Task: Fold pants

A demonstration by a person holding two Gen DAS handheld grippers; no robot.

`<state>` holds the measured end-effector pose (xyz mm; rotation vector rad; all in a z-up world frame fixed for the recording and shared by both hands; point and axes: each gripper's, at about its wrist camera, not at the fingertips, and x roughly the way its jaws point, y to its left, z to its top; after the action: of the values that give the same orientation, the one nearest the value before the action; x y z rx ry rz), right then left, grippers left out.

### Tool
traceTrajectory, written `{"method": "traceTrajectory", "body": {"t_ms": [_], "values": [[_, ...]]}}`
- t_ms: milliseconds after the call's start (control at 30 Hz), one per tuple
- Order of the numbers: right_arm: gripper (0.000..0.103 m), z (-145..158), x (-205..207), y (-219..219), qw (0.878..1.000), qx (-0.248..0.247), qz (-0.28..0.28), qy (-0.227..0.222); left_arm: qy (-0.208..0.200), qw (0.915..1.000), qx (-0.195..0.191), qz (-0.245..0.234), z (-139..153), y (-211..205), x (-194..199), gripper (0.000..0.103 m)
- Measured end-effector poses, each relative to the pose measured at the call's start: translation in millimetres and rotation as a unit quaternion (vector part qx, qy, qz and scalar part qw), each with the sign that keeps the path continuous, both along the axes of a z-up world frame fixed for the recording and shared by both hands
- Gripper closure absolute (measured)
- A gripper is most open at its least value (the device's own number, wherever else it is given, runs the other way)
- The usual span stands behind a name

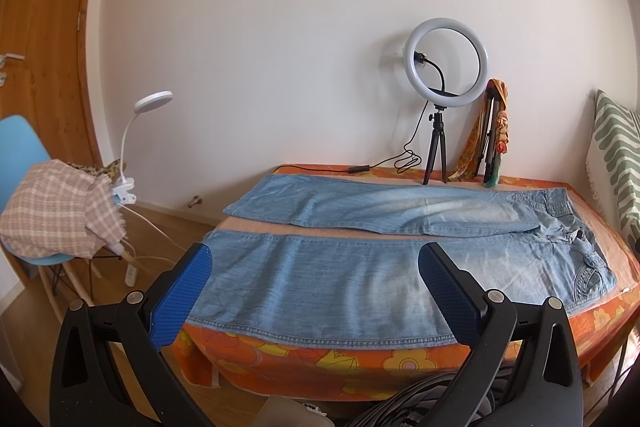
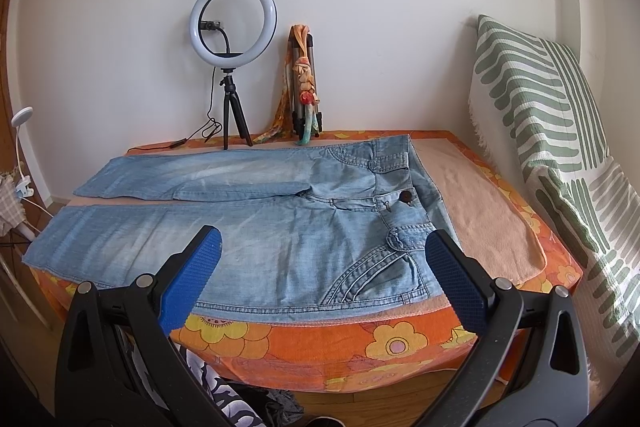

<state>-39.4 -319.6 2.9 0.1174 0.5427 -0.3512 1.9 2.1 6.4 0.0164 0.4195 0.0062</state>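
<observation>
Light blue denim pants (image 1: 360, 267) lie flat and spread out on a table with an orange flowered cloth (image 1: 320, 355). Both legs run to the left, and the waistband with its button is at the right. My left gripper (image 1: 316, 259) hovers open above the near leg, close to the table's front edge, nothing between its blue pads. In the right wrist view the pants (image 2: 280, 227) fill the tabletop (image 2: 320, 343). My right gripper (image 2: 324, 247) is open over the near hip and front pocket, holding nothing.
A ring light on a small tripod (image 2: 232, 27) and a scarf-wrapped folded tripod (image 2: 305, 83) stand at the table's back against the wall. A peach towel (image 2: 480, 211) lies under the waistband. A green striped cushion (image 2: 540, 131) leans at the right. A blue chair with checked cloth (image 1: 52, 211) and a clip lamp (image 1: 152, 103) stand at the left.
</observation>
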Motion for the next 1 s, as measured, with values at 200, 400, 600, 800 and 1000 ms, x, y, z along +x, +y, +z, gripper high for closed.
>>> {"method": "traceTrajectory", "body": {"t_ms": [200,400,600,800,1000], "values": [[0.0,3,3,2,1.0,0.0,0.001,0.0,0.0,1.0,0.0,0.0,0,0,0,0.0],[0.0,6,7,4,1.0,-0.002,0.004,0.0,0.0,1.0,0.003,0.0,0,1,1,0.0],[0.0,9,17,-1,1.0,-0.001,0.012,-0.002,0.004,1.0,0.005,0.005,-1,8,13,0.0],[0.0,14,34,-12,1.0,0.007,0.024,-0.001,0.026,0.9996,0.01,0.0,-7,26,36,0.0],[0.0,26,63,-23,0.998,0.028,0.059,0.002,0.039,0.9991,0.016,0.01,-9,55,66,0.0]]}}
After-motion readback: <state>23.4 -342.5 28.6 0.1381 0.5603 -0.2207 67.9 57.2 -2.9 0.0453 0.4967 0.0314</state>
